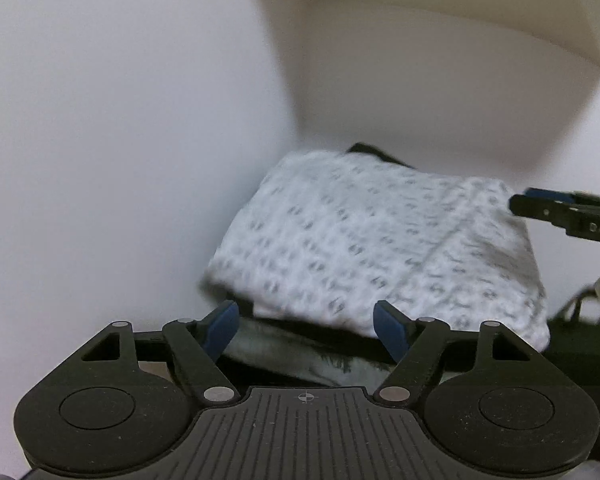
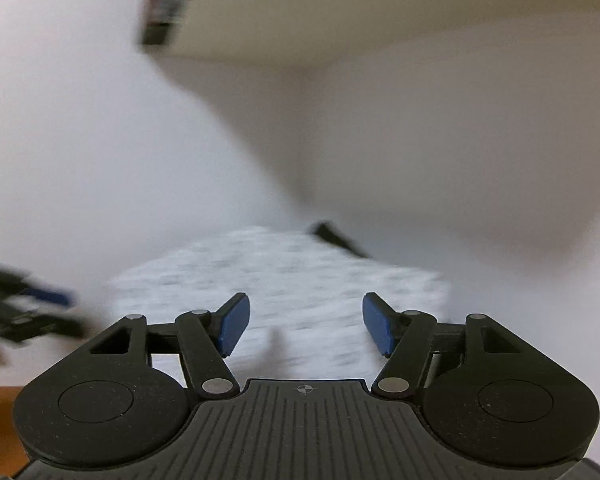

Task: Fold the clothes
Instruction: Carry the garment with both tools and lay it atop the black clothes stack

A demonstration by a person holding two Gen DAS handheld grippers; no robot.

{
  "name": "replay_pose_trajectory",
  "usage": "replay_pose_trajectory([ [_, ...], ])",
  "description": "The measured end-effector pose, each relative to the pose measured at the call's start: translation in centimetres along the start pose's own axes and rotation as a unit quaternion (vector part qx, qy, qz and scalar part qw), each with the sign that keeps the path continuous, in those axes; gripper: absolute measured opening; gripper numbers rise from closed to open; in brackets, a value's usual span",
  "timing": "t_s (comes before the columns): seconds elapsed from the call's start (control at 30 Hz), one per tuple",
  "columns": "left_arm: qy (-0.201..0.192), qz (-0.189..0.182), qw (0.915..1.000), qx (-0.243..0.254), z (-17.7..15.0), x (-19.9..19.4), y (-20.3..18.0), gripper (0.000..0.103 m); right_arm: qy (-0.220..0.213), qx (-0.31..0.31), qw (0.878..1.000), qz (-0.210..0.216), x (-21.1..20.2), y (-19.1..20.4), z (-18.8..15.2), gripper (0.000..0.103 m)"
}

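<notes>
Filling the background ahead of both grippers, a white wall (image 1: 100,120) curves up to a pale overhanging shelf (image 1: 440,12), whose underside also spans the top of the right wrist view. Below it, just ahead of the left gripper (image 1: 306,326), lies a folded white garment (image 1: 364,240) with a small grey repeated print, resting on top of dark clothing (image 1: 580,356) and a paler grey piece (image 1: 300,356) that shows directly between the left gripper's blue pads. A black edge (image 1: 376,152) pokes out at the garment's far side. The left gripper is spread wide, nothing between its pads. The right gripper (image 2: 306,324) is likewise spread, with the same printed garment lying beyond and under its pads, untouched as far as the blur allows. Each gripper appears at the edge of the other's view, the right one to the right of the left gripper, over the garment's far right corner.
</notes>
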State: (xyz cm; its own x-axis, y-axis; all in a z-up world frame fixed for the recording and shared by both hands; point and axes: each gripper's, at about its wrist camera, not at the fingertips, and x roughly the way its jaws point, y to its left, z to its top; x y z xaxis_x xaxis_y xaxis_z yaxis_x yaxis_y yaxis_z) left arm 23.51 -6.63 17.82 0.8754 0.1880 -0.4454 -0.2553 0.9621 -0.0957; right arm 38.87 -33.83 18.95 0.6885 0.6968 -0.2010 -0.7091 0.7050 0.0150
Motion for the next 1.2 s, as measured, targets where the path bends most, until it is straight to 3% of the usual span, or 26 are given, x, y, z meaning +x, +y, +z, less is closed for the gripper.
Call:
replay_pose_trajectory([
  [0.13,0.001,-0.032,0.9932,-0.112,-1.1,1.6,2.9,0.077,0.019,0.017,0.999,-0.038,3.6,-3.7,0.6,0.067],
  [0.3,-0.006,-0.054,0.9837,-0.171,-1.4,3.9,4.4,0.074,0.054,0.071,0.996,-0.005,7.4,-7.6,0.4,0.067],
  [0.37,-0.011,-0.059,0.9796,-0.191,-1.6,4.6,5.0,0.072,0.050,0.066,0.997,0.007,7.9,-8.0,0.2,0.062],
  [0.4,-0.014,-0.064,0.9772,-0.202,-1.7,5.0,5.3,0.068,0.046,0.062,0.997,0.017,8.0,-7.9,0.1,0.044],
  [0.43,-0.016,-0.075,0.9742,-0.212,-1.8,5.2,5.6,0.067,0.043,0.058,0.997,0.035,7.9,-7.7,0.2,0.036],
  [0.53,-0.021,-0.098,0.9674,-0.233,-2.3,5.8,6.2,0.065,0.051,0.041,0.997,0.044,8.2,-7.3,0.2,0.040],
  [0.6,-0.021,-0.106,0.9623,-0.250,-2.6,6.1,6.7,0.071,0.054,0.048,0.996,0.050,8.6,-7.7,0.2,0.041],
  [0.67,-0.026,-0.113,0.9580,-0.262,-3.0,6.3,7.0,0.068,0.045,0.043,0.997,0.052,8.5,-7.6,0.1,0.037],
  [0.7,-0.033,-0.115,0.9579,-0.261,-3.0,6.2,7.0,0.057,0.038,0.036,0.997,0.051,8.3,-7.4,0.1,0.029],
  [0.8,-0.049,-0.113,0.9631,-0.239,-2.6,5.3,6.3,0.037,0.012,-0.004,0.999,0.035,7.4,-6.6,0.0,0.011],
  [0.87,-0.059,-0.107,0.9647,-0.233,-2.3,4.7,5.9,0.026,-0.012,-0.041,0.999,0.017,6.5,-5.6,0.2,0.011],
  [1.03,-0.082,-0.088,0.9733,-0.196,-1.4,3.5,4.6,0.019,-0.067,-0.100,0.993,-0.011,4.4,-2.7,1.2,0.009],
  [1.2,-0.112,-0.090,0.9760,-0.164,-0.3,2.1,3.3,0.017,-0.112,-0.133,0.984,-0.030,3.2,-1.7,2.3,0.009],
])
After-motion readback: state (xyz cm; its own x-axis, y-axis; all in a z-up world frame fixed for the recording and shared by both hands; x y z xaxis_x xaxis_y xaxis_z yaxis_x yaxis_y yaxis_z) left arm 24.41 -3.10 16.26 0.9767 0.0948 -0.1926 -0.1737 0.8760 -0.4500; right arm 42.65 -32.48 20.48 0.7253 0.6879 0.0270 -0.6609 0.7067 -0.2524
